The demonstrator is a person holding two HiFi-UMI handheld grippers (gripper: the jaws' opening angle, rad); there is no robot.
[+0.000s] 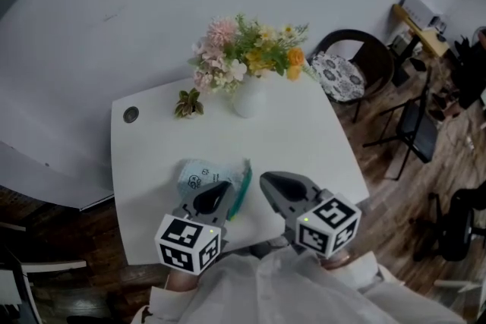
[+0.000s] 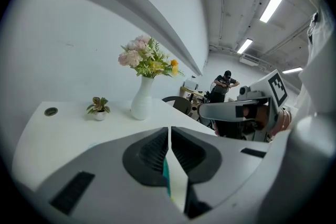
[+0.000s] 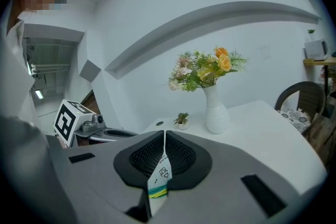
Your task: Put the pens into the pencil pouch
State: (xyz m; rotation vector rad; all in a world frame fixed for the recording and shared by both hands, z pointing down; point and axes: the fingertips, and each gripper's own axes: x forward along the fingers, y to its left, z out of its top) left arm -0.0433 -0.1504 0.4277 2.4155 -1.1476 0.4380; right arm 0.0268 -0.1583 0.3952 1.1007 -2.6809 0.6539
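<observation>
We record one pale blue fabric pencil pouch (image 1: 199, 177), printed with small figures, with a teal edge along its right side. The left gripper (image 2: 169, 140) clamps that teal edge. The right gripper (image 3: 164, 145) clamps printed fabric bearing a yellow-green stripe.

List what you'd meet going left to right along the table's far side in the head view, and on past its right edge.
round cable hole → small potted plant → white vase of flowers → chair with patterned cushion

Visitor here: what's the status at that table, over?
Left gripper shut on pouch, teal edge. Right gripper shut on thin printed item, maybe a pen. Vase well behind.
</observation>
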